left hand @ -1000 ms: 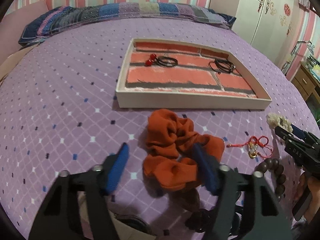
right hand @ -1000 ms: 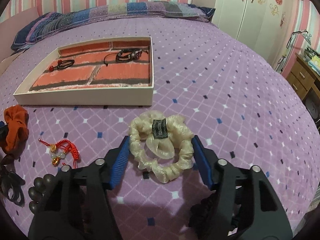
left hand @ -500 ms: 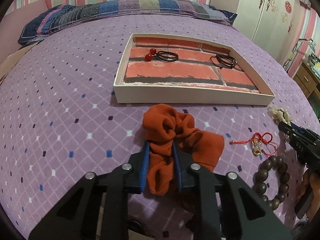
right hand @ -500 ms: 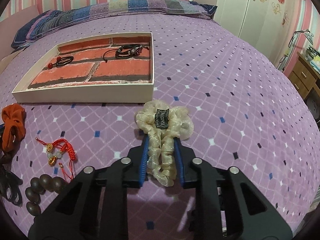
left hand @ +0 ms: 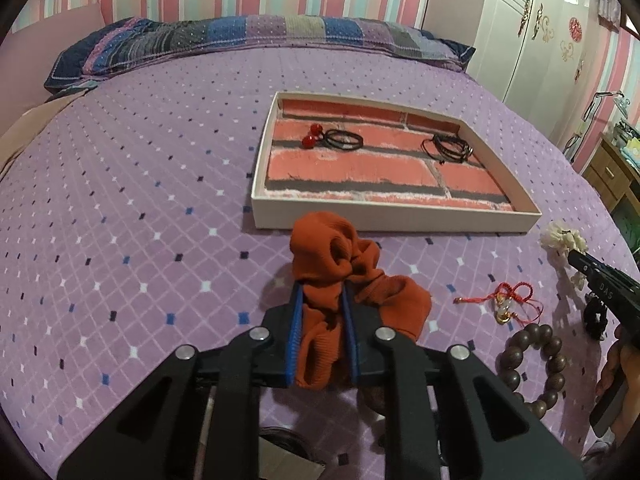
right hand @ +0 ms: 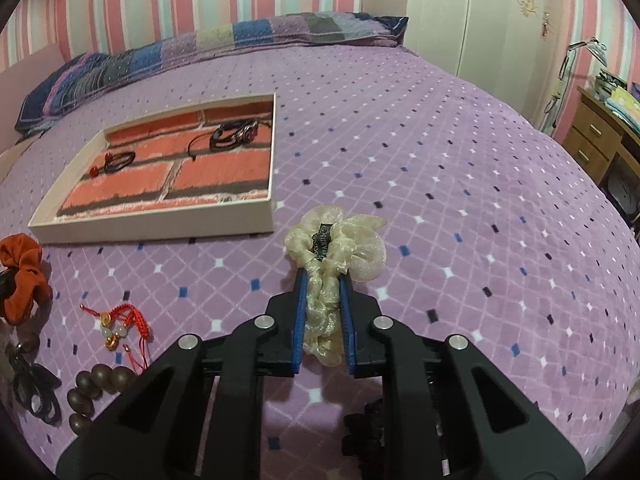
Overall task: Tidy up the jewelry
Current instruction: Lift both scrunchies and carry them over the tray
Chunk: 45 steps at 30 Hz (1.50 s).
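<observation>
My left gripper [left hand: 322,296] is shut on an orange scrunchie [left hand: 336,268] and holds it above the purple bedspread, just in front of the shallow white tray [left hand: 400,216] with a brick-pattern floor. My right gripper [right hand: 323,280] is shut on a cream scrunchie [right hand: 340,244], lifted off the bed to the right of the tray [right hand: 160,228]. The tray holds a black hair tie with red beads [left hand: 332,138] and a black cord bracelet [left hand: 450,146]. The right gripper with the cream scrunchie [left hand: 562,240] shows at the right edge of the left wrist view.
A red knotted charm [left hand: 508,300], a brown wooden bead bracelet [left hand: 536,364] and black hair ties [right hand: 36,388] lie on the bedspread between the grippers. A striped pillow [left hand: 240,36] lies at the bed's far end. A wardrobe [right hand: 472,20] and a wooden desk [right hand: 600,132] stand to the right.
Both grippers closed on their scrunchies, orange in the left and cream in the right, and lifted them off the bedspread toward the tray.
</observation>
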### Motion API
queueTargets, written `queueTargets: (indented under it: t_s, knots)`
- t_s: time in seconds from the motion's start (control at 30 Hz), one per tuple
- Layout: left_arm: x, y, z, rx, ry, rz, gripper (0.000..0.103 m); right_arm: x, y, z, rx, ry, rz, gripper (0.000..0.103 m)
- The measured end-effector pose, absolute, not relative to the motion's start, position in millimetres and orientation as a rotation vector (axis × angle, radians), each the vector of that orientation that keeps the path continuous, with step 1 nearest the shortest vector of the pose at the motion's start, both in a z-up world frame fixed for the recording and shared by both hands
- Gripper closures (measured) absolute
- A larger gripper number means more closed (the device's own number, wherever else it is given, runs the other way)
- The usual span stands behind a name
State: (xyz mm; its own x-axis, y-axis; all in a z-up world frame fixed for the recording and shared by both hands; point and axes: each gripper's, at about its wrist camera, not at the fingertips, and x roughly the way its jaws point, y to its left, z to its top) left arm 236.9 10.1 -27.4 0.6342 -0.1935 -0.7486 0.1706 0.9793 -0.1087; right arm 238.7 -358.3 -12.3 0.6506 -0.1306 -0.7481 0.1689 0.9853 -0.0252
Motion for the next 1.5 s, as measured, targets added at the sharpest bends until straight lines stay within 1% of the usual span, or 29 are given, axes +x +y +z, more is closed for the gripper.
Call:
queueTargets:
  t_s: [0.37, 0.53, 0.8, 1.13, 1.33, 1.5]
  knots:
    - [251.6, 7.8, 7.0, 0.0, 0.813, -0.228, 0.084, 250.5, -353.9, 12.8, 0.04, 0.791, -0.178, 0.087]
    - [277.0, 2.8, 28.2, 0.021, 0.77, -0.225, 0.084, 274.2, -339.8, 30.3, 0.038, 0.77, -0.151, 0.087]
    - [336.9, -6.2, 38.8, 0.033, 0.759, -0.201, 0.084, 331.4, -317.7, 47.8, 0.063, 0.764, -0.119, 0.087]
    - [428.2, -17.9, 35.2, 0.05, 0.788, -0.18, 0.084, 427.4, -300.5, 54.9, 0.058, 0.791, -0.082, 0.087]
    - [479.9, -32.5, 13.6, 0.079, 0.836, -0.152, 0.084, 475.0, -293.8, 40.7, 0.029, 0.823, -0.073, 0.087]
    - [513.0, -34.4, -9.9, 0.056, 0.89, -0.125, 0.084, 502.9, -293.9, 17.5, -0.006, 0.867, -0.07, 0.087]
